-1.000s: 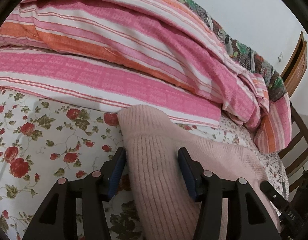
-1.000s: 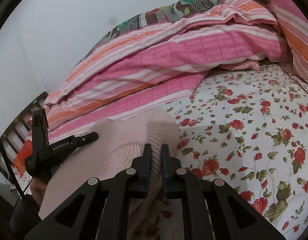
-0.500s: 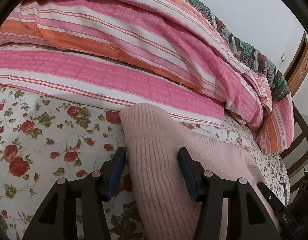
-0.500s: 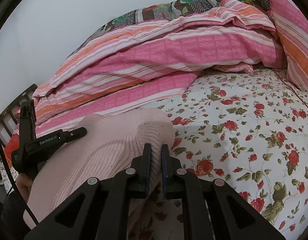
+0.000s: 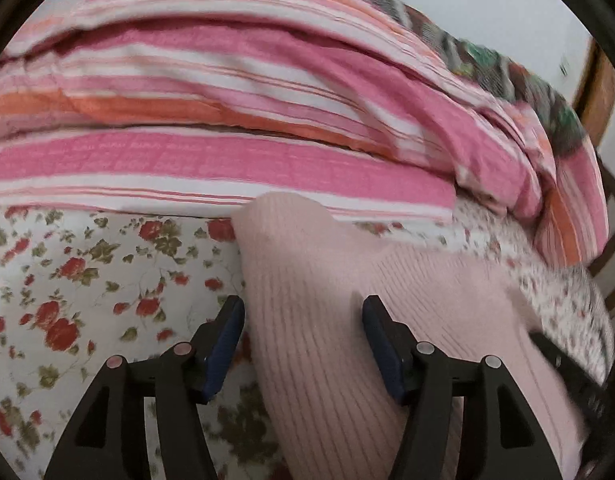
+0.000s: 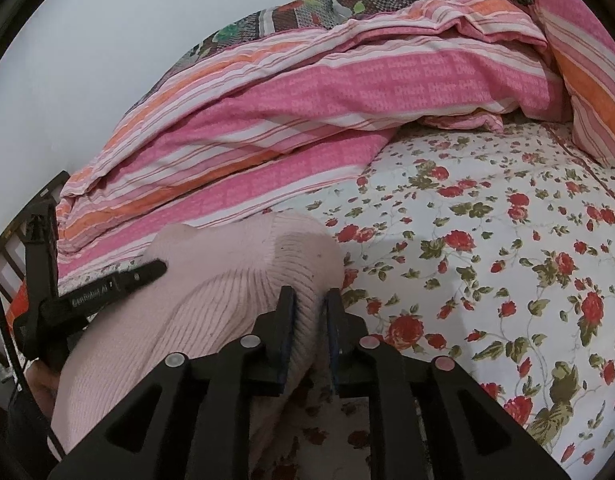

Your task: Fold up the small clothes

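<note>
- On my left wrist view, the left gripper has its jaws about half apart and opening; the pink knit garment runs up between them from 6 o'clock, and I see its left edge close by the left pad, the right pad against the knit, no real clamp
- The garment's rounded end reaches toward 12 o'clock, stopping at the striped duvet; floral bedsheet fills 9 o'clock
- On my right wrist view, the right gripper is opening from a narrow gap, a ridge of the pink knit garment between its pads
- The garment lies at 8 o'clock on the floral bedsheet, below the striped duvet; the left gripper rests over it at 9 o'clock
</note>
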`<state>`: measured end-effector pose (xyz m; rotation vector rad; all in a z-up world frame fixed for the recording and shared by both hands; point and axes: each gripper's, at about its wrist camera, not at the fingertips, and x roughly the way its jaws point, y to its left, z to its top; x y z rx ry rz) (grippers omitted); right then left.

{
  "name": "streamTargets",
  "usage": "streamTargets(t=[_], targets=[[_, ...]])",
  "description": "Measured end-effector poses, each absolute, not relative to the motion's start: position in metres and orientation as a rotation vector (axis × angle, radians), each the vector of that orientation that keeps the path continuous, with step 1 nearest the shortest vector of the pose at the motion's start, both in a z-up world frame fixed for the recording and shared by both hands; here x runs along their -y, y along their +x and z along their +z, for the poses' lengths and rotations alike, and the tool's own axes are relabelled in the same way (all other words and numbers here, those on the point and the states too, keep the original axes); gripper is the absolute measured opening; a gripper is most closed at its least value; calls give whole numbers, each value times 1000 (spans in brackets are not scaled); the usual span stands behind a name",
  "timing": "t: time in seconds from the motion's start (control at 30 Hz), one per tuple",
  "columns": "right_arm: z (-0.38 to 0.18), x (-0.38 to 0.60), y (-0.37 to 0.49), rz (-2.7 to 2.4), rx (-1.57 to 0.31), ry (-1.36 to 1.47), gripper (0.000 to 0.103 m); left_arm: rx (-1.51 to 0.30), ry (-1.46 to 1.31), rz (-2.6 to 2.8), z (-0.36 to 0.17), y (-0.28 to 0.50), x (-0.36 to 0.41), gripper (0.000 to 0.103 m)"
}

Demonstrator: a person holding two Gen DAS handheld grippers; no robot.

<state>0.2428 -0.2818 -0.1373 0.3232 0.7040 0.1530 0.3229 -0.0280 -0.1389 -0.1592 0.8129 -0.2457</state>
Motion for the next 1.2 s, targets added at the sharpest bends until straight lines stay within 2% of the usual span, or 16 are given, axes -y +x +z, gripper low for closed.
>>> streamTargets(t=[0.17,0.27,0.4,0.57,0.6,0.67,0.8,1.2], targets=[[-137,284,242,157,-709,339,34,-805,-55,-288,-128,286,41,60],[-133,291,242,159,-744,376,44,-825,-84,-325,-122,261,35,60],[-112,288,229,157,-762,379,44,-818,-104,-348,-116,235,27,60],[-101,230,203,182,-724,54,45,-791,-95,-318,-124,219,30,61],[-106,220,202,151,-723,-19,45,-786,-95,-310,-126,220,32,66],[-118,213,201,117,-725,-91,45,-780,-101,-301,-130,221,33,69],[-128,239,205,124,-746,37,61,-755,-87,-288,-132,219,35,73],[-131,237,197,63,-725,46,61,-724,-84,-273,-134,211,35,76]])
